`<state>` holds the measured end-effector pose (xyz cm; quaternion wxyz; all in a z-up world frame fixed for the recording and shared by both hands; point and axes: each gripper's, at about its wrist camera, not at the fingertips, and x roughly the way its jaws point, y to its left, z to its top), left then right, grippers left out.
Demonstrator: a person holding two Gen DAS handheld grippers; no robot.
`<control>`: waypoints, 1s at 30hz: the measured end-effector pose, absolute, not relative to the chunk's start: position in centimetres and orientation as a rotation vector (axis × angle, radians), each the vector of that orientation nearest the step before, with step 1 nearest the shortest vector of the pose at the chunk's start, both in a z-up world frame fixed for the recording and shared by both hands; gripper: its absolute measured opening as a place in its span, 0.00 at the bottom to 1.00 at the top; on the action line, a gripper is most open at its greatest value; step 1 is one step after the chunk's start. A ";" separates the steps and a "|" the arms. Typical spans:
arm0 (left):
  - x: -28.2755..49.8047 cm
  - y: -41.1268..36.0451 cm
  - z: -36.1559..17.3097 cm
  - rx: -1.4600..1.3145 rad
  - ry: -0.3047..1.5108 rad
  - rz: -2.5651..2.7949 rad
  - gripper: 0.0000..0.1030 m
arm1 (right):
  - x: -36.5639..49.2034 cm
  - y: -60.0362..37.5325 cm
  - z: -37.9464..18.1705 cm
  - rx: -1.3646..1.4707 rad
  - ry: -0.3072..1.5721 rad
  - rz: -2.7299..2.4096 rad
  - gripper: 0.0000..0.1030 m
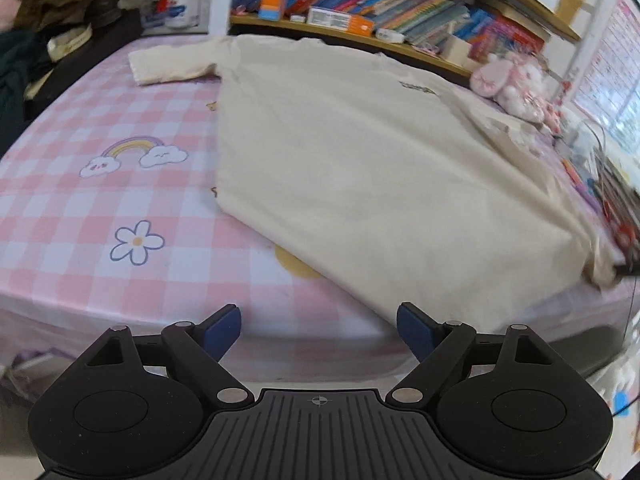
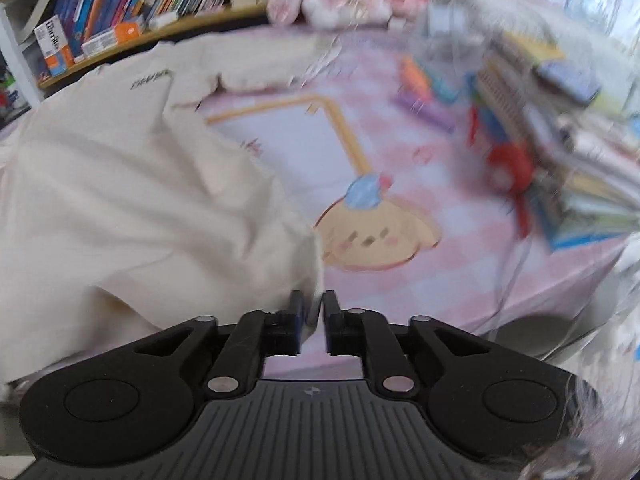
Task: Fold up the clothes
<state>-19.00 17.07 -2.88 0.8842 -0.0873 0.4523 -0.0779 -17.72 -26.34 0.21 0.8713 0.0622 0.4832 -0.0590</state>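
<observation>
The shirt lies spread on the surface, ahead of the released left claw. The right claw pinches its hem; a thin bite could slip, or drag cloth into the books beyond.

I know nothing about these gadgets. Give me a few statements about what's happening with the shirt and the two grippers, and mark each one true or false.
1. The right gripper is pinching an edge of the cream shirt. True.
2. The left gripper is clamped on the shirt too. False: its fingers are spread wide and hold nothing.
3. The shirt lies on a pink checked tablecloth. True.
4. The shirt is already folded into a neat square. False: it is mostly spread out, one sleeve stretched sideways.
5. A bookshelf stands behind the table. True.
</observation>
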 end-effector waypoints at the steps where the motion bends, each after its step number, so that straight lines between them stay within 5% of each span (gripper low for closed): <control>1: -18.7 17.2 -2.9 -0.208 0.953 -0.160 0.84 | -17.8 -26.1 0.0 0.121 1.009 -0.120 0.37; 2: -18.5 17.2 -2.9 -0.226 0.954 -0.160 0.84 | -17.9 -25.9 -0.1 0.109 1.000 -0.121 0.45; 9: -17.3 17.1 -2.7 -0.297 0.942 -0.093 0.81 | -17.1 -26.3 -0.7 0.122 0.964 -0.163 0.44; 11: -16.9 17.2 -2.5 -0.308 0.935 -0.064 0.74 | -16.9 -26.7 -1.1 0.125 0.976 -0.168 0.29; 13: -16.5 17.2 -2.4 -0.318 0.928 -0.034 0.41 | -17.0 -26.9 -1.5 0.134 0.998 -0.152 0.13; 14: -16.3 17.2 -2.3 -0.323 0.925 -0.019 0.28 | -17.1 -26.8 -1.6 0.135 1.000 -0.145 0.13; 15: -16.1 17.2 -2.3 -0.328 0.921 -0.004 0.01 | -17.4 -26.7 -1.5 0.136 0.999 -0.136 0.13; 30: -16.7 22.3 -0.9 -0.334 0.918 0.067 0.05 | -21.3 -23.0 -1.5 0.237 1.096 0.040 0.12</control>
